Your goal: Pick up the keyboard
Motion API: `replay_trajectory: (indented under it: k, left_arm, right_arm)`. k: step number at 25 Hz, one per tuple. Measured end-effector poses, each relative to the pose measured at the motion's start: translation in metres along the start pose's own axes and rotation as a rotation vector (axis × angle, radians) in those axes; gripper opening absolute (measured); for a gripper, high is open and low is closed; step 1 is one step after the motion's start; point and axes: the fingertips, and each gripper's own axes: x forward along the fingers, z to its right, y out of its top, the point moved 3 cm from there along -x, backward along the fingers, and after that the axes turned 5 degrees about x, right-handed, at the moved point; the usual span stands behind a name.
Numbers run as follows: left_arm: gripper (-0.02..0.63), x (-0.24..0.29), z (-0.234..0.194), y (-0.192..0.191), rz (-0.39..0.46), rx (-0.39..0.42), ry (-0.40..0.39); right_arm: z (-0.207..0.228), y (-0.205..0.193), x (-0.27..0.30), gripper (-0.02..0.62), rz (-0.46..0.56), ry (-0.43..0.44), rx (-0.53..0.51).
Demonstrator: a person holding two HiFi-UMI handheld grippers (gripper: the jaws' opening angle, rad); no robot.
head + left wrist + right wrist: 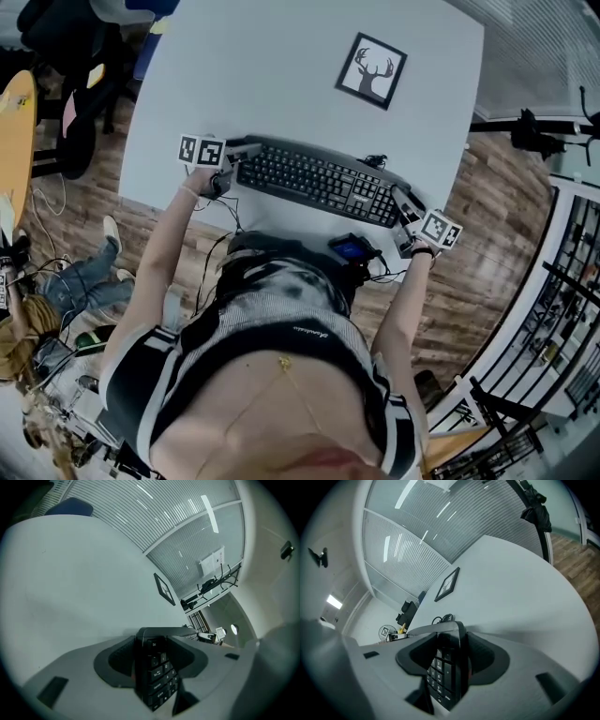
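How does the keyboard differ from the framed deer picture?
The keyboard is long and all black; the framed picture is small, squarish, white inside. The keyboard is near the person, the picture farther back. The left gripper and right gripper clamp the keyboard's ends; nothing touches the picture.

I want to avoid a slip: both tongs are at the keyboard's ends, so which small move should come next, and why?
Probably raise both together, evenly. The left tongs and the right tongs each clamp one end of the keyboard, which seems to lie flat on the table.
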Motion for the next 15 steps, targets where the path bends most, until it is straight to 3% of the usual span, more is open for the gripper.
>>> replay_trajectory:
  k: [15]
  left_arm:
    - [0.190, -0.0080, 0.0073, 0.0050, 0.030, 0.020, 0.014]
  right_arm:
    - [-0.0043, -0.0028, -0.0031, 0.192, 0.028, -0.008, 0.005]
